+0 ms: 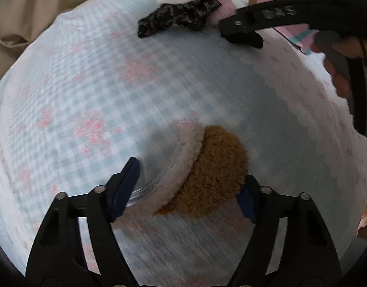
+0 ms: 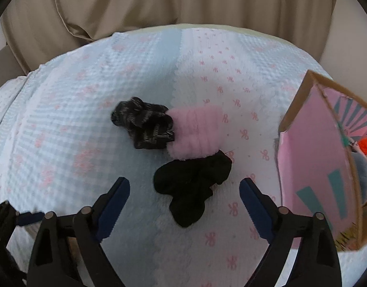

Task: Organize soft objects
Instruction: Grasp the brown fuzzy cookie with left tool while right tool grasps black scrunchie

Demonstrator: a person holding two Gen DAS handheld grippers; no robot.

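Blue-padded jaws of the left gripper (image 1: 190,189) straddle a brown-and-cream plush toy (image 1: 207,172) on the gingham bedspread (image 1: 87,95), half closed, though contact is unclear. The right gripper (image 2: 184,191), spread wide, frames a black sock (image 2: 193,186) without touching. Beyond lie a pink sock (image 2: 195,131) and a patterned sock (image 2: 142,122); the pink box (image 2: 310,167) alongside is likely their destination.

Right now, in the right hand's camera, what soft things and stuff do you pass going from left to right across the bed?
Black-and-grey patterned sock → fluffy pink sock → pink cardboard box.
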